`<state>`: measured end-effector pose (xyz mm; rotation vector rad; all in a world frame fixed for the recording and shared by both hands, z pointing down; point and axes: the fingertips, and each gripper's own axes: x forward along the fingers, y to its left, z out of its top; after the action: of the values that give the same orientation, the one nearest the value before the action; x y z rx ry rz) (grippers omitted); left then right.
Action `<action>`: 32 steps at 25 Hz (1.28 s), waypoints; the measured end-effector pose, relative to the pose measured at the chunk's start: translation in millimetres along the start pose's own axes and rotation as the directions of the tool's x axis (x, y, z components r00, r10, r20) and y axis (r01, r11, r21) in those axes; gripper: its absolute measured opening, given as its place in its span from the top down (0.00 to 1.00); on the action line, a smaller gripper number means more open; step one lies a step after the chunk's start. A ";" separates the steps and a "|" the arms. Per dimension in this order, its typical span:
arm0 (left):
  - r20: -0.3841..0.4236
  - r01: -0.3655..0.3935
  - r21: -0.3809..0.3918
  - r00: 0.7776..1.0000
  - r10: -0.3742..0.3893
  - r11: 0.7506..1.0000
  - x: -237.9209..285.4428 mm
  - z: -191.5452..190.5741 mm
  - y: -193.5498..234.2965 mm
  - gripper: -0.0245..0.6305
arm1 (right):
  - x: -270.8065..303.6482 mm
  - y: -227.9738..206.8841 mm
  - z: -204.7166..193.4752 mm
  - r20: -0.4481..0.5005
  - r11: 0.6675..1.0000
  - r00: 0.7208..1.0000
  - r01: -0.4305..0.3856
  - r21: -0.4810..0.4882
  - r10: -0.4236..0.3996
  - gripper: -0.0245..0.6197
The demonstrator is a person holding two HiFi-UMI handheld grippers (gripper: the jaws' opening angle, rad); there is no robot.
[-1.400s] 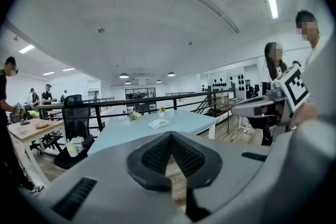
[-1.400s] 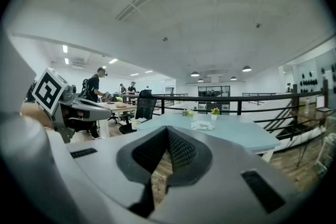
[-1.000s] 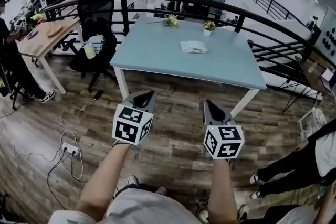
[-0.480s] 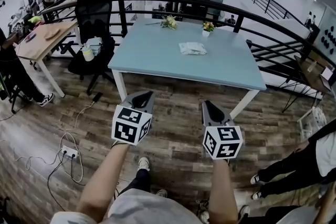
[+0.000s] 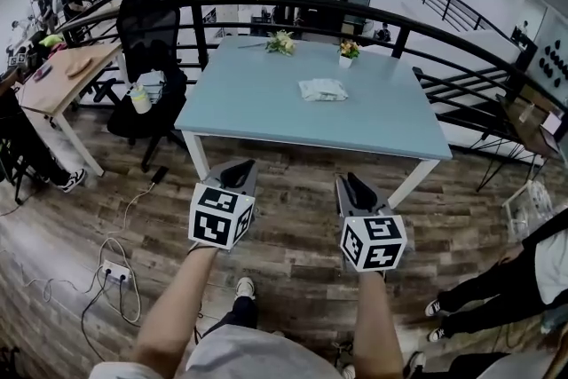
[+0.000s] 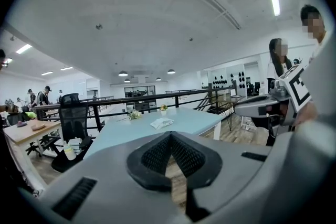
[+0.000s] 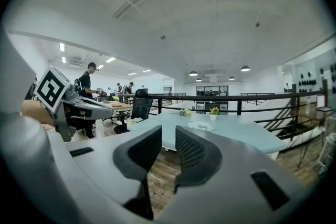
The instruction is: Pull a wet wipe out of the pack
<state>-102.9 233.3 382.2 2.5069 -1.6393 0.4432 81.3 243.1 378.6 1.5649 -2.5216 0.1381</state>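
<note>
The wet wipe pack is a pale flat packet lying on the far middle of the light blue table. It also shows small in the left gripper view and in the right gripper view. Both grippers are held over the wooden floor, short of the table's near edge and well away from the pack. My left gripper has its jaws together with nothing in them. My right gripper has just been opening, and a narrow gap with nothing in it shows between its pads.
Two small flower pots stand at the table's far edge. A black railing curves behind it. A black office chair and a wooden desk stand to the left. A power strip with cables lies on the floor, and a person's legs are at right.
Both grippers have moved forward toward the table, which now appears nearer. The people and the desk at left have slid toward the edge of the head view.
</note>
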 end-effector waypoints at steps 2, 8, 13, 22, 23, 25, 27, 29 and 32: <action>-0.003 0.007 0.003 1.000 -0.007 1.000 11.8 1.3 6.2 0.97 | 11.9 -4.0 0.8 -0.004 1.000 1.000 0.005 0.005 -0.005 0.85; -0.017 0.027 0.006 0.999 -0.027 1.000 46.7 8.7 30.4 0.97 | 49.9 -13.2 10.2 -0.012 1.000 1.000 0.026 0.012 -0.025 0.82; -0.029 0.041 0.007 0.999 -0.041 0.999 71.6 13.5 53.9 0.97 | 79.7 -18.4 18.2 -0.018 0.999 0.999 0.047 0.023 -0.047 0.79; -0.043 0.073 0.011 0.996 -0.073 0.997 111.7 19.5 98.8 0.97 | 129.5 -19.6 27.2 -0.040 0.996 0.996 0.086 0.036 -0.085 0.71; -0.045 0.077 0.010 0.996 -0.077 0.997 115.9 19.3 103.4 0.97 | 134.8 -19.7 27.9 -0.042 0.995 0.995 0.091 0.039 -0.089 0.70; -0.052 0.086 0.012 0.995 -0.085 0.996 123.5 18.6 112.3 0.97 | 145.0 -19.5 29.4 -0.046 0.994 0.994 0.101 0.047 -0.099 0.69; -0.059 0.094 0.016 0.994 -0.093 0.995 129.6 16.8 121.4 0.97 | 154.5 -18.4 30.9 -0.048 0.992 0.993 0.111 0.056 -0.109 0.68; -0.064 0.097 0.014 0.993 -0.096 0.995 134.8 14.5 131.2 0.97 | 163.7 -16.7 32.4 -0.047 0.991 0.992 0.119 0.062 -0.116 0.65; -0.068 0.099 0.010 0.993 -0.098 0.995 141.7 13.0 144.7 0.97 | 176.4 -14.5 34.5 -0.047 0.990 0.991 0.128 0.066 -0.125 0.65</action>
<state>-179.3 46.5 403.5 2.5388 -1.4867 0.5233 14.3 75.6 378.5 1.7235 -2.4015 0.2420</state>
